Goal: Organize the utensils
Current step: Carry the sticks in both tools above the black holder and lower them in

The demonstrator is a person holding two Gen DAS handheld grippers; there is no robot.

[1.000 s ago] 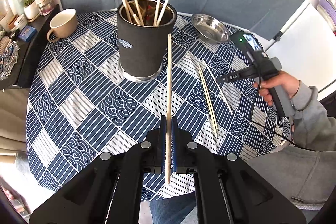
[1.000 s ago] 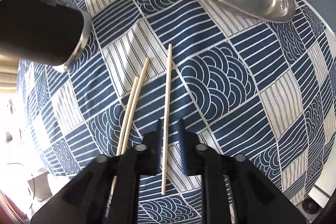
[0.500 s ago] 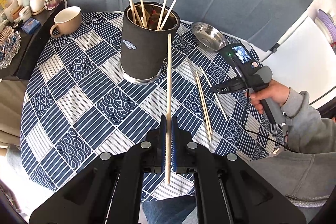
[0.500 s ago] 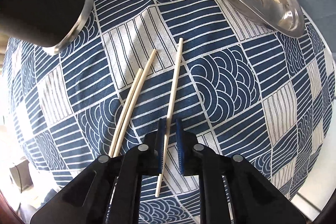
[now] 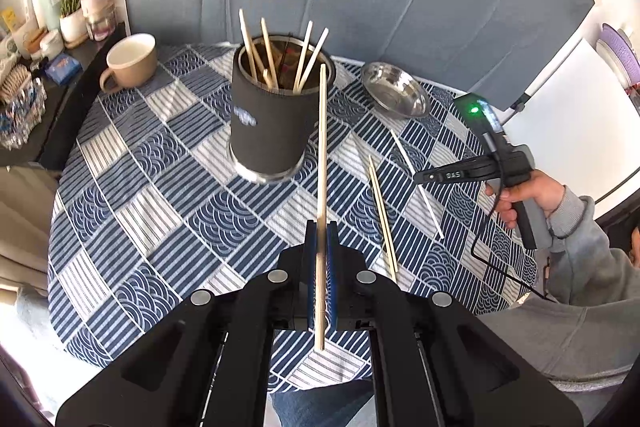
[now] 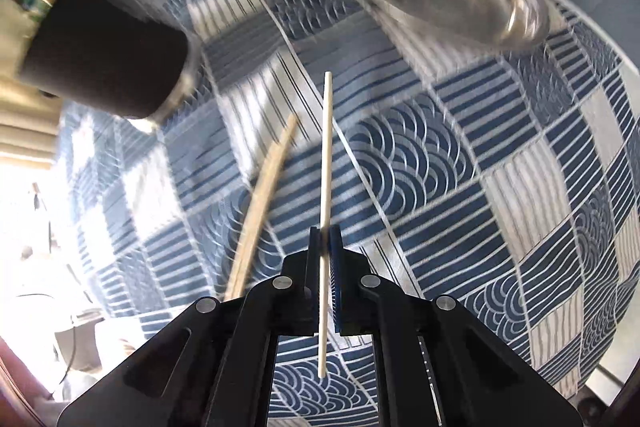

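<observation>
In the left wrist view my left gripper (image 5: 321, 227) is shut on a wooden chopstick (image 5: 322, 147). Its far tip reaches up to the rim of the black utensil holder (image 5: 276, 123), where several chopsticks stand. My right gripper (image 6: 325, 231) is shut on a pale chopstick (image 6: 326, 155), held just above the patterned cloth and pointing away from me. A pair of wooden chopsticks (image 6: 264, 195) lies on the cloth left of it. From the left wrist view, the right gripper (image 5: 424, 177) is held by a hand at the table's right, beside that pair (image 5: 382, 215).
A steel dish (image 5: 394, 95) sits behind and right of the holder, and a beige mug (image 5: 132, 65) at the back left. A dark shelf (image 5: 60, 115) with jars and packets borders the round table on the left. The person's grey sleeve (image 5: 592, 267) is at the right edge.
My right gripper's jaws closed on the pale chopstick and raised it off the cloth; that view is now blurred. My left gripper tilted up slightly, still holding its chopstick.
</observation>
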